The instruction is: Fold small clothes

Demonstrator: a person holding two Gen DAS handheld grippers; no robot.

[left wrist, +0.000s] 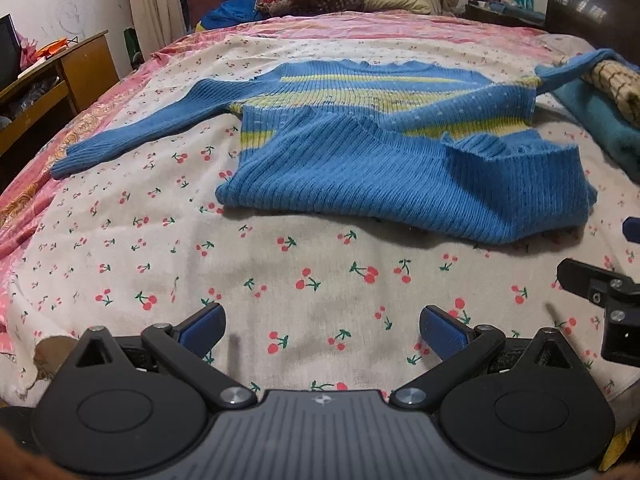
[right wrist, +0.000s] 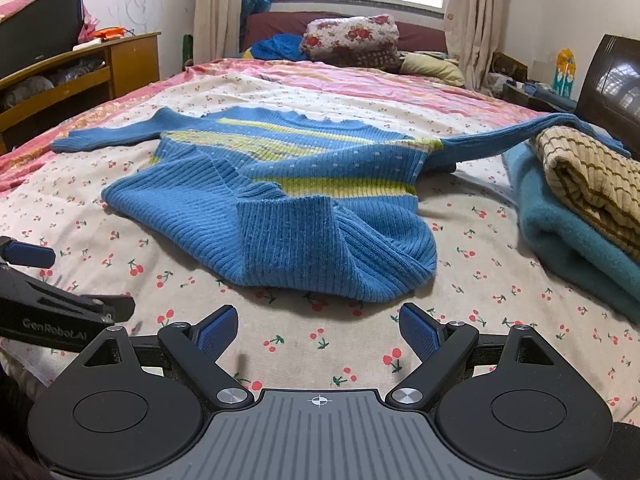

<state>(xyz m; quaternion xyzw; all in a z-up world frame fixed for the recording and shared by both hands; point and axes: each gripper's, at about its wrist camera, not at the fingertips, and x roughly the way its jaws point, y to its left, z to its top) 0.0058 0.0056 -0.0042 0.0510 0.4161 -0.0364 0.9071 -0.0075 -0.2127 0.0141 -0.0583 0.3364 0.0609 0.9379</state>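
Note:
A small blue knit sweater [left wrist: 360, 168] with yellow stripes lies on the cherry-print bedsheet [left wrist: 280, 280], its near hem folded up over the body. One sleeve stretches left; the other sleeve [right wrist: 500, 136] runs right onto a pile of folded cloth. My left gripper [left wrist: 322, 330] is open above the bare sheet, short of the sweater's near edge. My right gripper [right wrist: 318, 330] is open too, just before the sweater [right wrist: 280, 208]. Nothing sits between either pair of fingers. The other gripper's body shows at each view's edge.
Folded teal and beige-checked cloths [right wrist: 580, 208] are stacked at the right of the bed. A floral pillow [right wrist: 348, 36] and blue clothes lie at the far end. A wooden desk [right wrist: 80, 72] stands to the left, a dark headboard [right wrist: 612, 80] to the right.

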